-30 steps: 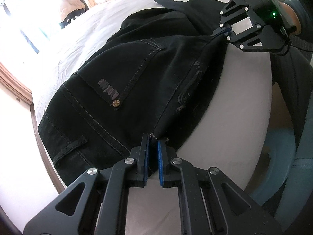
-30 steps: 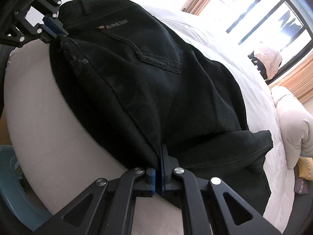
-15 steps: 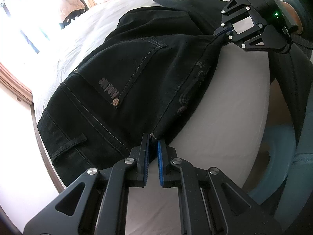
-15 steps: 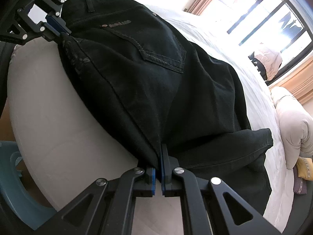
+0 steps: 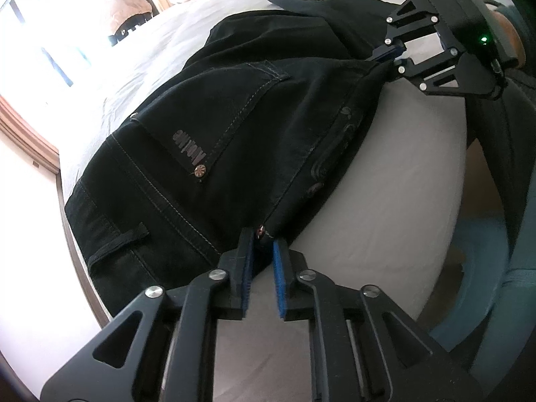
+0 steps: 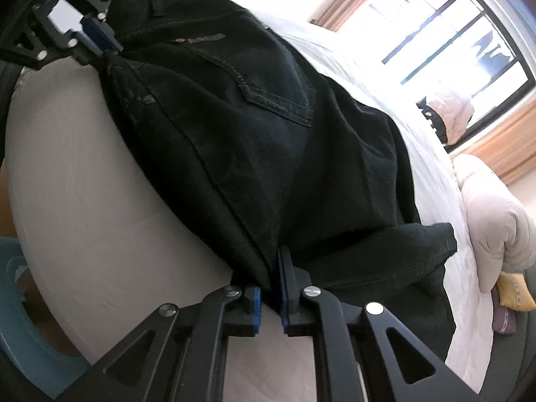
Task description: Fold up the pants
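Note:
Black jeans [image 5: 207, 154] lie folded lengthwise on a white bed [image 5: 385, 207], back pocket up, near the bed's front edge. My left gripper [image 5: 263, 244] sits at the waistband end; its jaws stand slightly apart, and the fabric corner with a rivet sits at their tips. My right gripper [image 6: 269, 269] is at the folded edge further down the jeans [image 6: 254, 140]; its jaws are also slightly apart with cloth between them. Each gripper shows in the other's view: the right one [image 5: 390, 55], the left one [image 6: 97, 42].
Pillows [image 6: 495, 221] lie at the bed's head. A window [image 6: 452, 33] with a wooden frame runs along the far side. A blue object [image 6: 20, 301] stands on the floor beside the bed. A person's leg [image 5: 502, 140] is at the bed's near side.
Both grippers' jaws have parted from tightly shut to slightly apart. The jeans have been lowered and now rest flatter on the bed.

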